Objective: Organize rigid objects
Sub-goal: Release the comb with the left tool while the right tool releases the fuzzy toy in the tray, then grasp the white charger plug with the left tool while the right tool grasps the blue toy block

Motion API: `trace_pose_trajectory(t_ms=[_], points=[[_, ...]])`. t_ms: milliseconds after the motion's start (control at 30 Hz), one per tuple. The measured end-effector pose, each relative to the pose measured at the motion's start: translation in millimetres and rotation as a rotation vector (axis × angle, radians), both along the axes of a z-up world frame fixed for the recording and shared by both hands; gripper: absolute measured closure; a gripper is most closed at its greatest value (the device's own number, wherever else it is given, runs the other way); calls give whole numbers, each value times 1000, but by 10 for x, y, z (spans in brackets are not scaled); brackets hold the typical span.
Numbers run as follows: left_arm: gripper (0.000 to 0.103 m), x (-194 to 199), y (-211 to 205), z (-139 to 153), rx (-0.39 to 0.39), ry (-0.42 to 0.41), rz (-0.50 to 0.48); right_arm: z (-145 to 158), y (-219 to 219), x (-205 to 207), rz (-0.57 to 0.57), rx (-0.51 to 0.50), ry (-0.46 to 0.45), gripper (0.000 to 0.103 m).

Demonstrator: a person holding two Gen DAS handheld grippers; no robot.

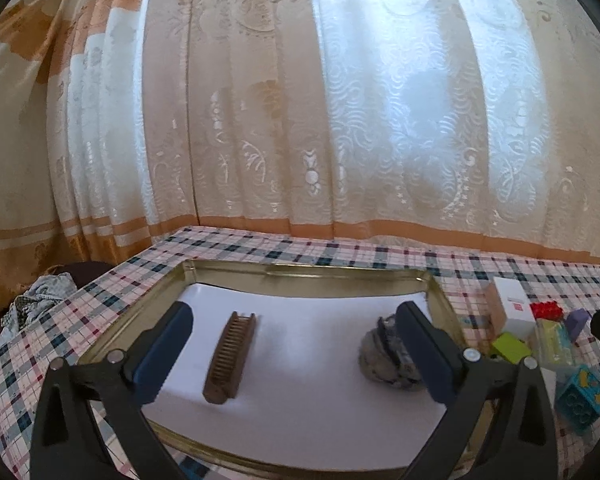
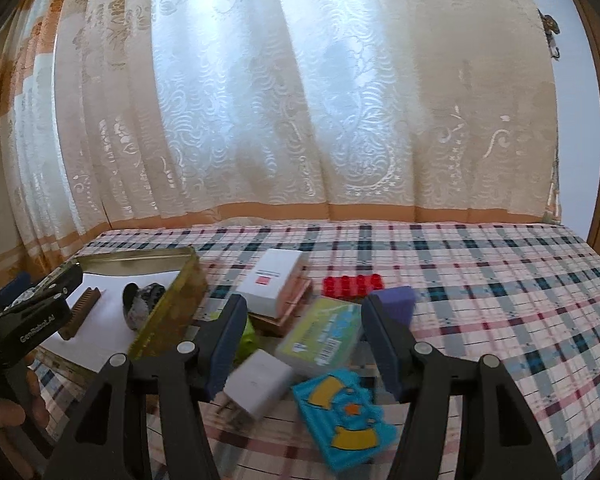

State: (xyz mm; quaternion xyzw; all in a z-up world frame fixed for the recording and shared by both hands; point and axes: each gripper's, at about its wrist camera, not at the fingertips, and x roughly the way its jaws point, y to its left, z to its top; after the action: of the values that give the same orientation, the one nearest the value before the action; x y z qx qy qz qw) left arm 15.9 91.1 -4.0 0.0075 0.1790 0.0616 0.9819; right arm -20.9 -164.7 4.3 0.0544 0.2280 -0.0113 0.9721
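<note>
right gripper (image 2: 304,344) spread wide, empty, over pile: charger (image 2: 256,384) between fingers, blue block (image 2: 344,420) at 5 o'clock | left gripper (image 1: 296,356) wide, empty, above tin tray (image 1: 440,292) with comb (image 1: 230,356), stone (image 1: 384,356) | step likely next pick | next: lower, close on charger

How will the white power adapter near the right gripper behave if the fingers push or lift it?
The white power adapter looks like a hard, smooth plastic block, so it is probably stiff and a little slippery. It lies flat on the checked tablecloth, so a push should slide it, not roll it. Its metal prongs may catch the cloth.
</note>
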Motion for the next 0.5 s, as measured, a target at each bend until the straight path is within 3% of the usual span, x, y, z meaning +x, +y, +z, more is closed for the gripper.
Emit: trace_pose_trajectory(t_ms=[500], points=[[0, -191, -547, -2, 34, 0, -121, -56, -539, -128, -34, -28, 42, 41]])
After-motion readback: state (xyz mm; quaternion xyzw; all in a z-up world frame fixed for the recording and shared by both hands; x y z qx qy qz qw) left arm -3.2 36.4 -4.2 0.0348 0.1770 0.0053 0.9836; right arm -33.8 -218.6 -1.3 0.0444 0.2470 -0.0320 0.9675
